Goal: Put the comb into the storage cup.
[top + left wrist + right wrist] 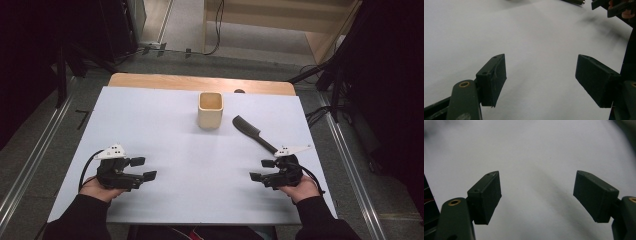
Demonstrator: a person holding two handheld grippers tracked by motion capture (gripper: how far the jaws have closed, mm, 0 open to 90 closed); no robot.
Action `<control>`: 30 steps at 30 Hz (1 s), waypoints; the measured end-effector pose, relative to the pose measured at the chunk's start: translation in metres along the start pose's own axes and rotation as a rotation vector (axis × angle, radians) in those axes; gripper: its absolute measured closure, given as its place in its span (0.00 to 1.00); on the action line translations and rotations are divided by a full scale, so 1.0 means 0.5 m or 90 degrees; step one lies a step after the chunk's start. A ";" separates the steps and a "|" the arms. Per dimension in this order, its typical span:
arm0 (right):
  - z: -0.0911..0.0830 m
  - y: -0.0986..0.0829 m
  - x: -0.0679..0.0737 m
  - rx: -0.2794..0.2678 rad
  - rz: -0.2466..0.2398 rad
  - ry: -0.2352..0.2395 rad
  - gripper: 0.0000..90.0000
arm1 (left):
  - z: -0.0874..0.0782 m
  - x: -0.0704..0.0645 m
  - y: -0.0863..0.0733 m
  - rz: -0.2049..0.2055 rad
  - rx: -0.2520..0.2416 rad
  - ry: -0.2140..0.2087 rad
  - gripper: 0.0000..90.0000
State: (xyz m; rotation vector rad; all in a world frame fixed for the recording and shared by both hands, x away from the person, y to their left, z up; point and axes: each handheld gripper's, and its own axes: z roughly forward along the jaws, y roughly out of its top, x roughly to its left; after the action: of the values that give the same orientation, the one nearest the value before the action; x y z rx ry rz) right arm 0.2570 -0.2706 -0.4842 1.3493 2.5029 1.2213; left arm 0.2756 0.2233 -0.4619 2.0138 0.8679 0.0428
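Your left hand-held gripper rests low over the near left of the white tabletop, jaws spread wide with nothing between them. Your right hand-held gripper sits at the near right, jaws equally wide and empty. The black comb lies flat just beyond your right hand-held gripper, its handle end apparently close to it. A cream square cup stands upright just left of the comb.

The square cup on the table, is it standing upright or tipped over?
Upright. The high view shows the cup resting on its base with its open mouth facing up, near the black comb.
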 end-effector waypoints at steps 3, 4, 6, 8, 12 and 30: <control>0.000 0.000 0.000 0.001 0.000 0.002 0.23 | 0.000 0.000 0.000 -0.003 0.001 0.002 0.28; 0.000 0.000 0.000 0.002 0.000 0.003 0.23 | -0.001 0.001 0.001 -0.004 0.000 0.003 0.29; 0.000 0.000 0.000 0.003 0.000 0.004 0.23 | -0.001 0.001 0.001 -0.005 0.000 0.002 0.29; 0.000 0.001 0.000 0.005 -0.001 0.006 0.23 | -0.001 0.001 0.001 -0.007 0.000 0.001 0.29; 0.001 0.002 0.000 0.005 -0.002 0.005 0.23 | -0.001 0.001 0.001 -0.007 0.001 0.000 0.29; 0.003 0.002 0.001 0.015 -0.012 0.003 0.23 | 0.000 -0.001 0.001 -0.007 0.008 0.008 0.29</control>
State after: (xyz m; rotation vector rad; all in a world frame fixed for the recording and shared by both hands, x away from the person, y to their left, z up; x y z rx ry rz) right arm 0.2581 -0.2691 -0.4845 1.3251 2.5364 1.1964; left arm 0.2757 0.2229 -0.4612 2.0214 0.8889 0.0434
